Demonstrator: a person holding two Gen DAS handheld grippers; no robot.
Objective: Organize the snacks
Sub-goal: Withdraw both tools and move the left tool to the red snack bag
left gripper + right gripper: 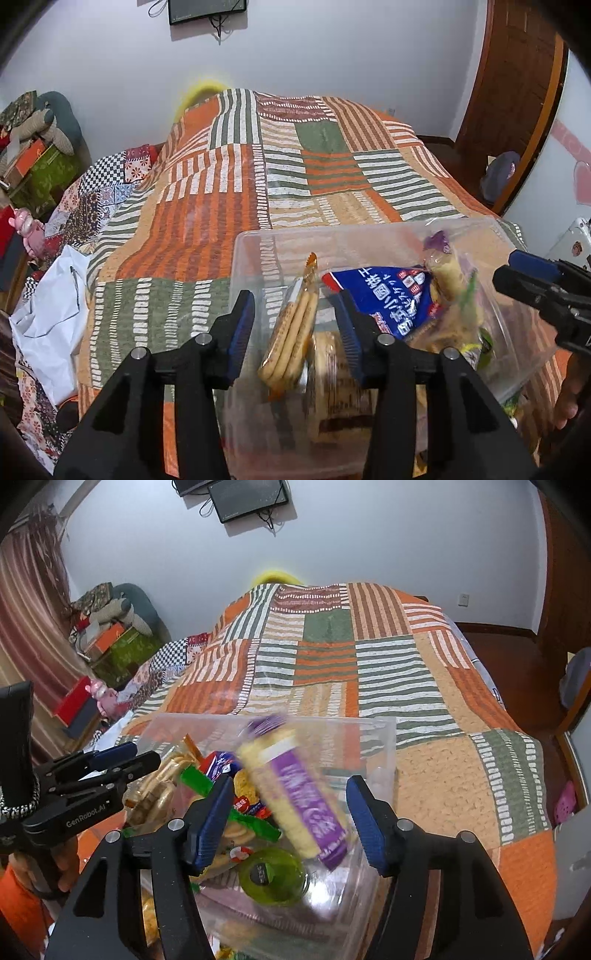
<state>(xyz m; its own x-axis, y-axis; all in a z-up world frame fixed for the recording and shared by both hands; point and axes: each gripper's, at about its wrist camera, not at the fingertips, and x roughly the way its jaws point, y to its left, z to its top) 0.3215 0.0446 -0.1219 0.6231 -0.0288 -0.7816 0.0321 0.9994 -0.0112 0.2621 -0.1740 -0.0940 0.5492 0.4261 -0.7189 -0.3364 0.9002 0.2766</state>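
1. "GenRobot.AI" is printed in pale letters on the black side of the left tongs (pixel 144 755).
2. The blue snack bag (pixel 391 299) carries large white East Asian characters, seen upside down.
3. The purple-labelled cracker pack (pixel 295 801) bears white characters, too blurred to read.
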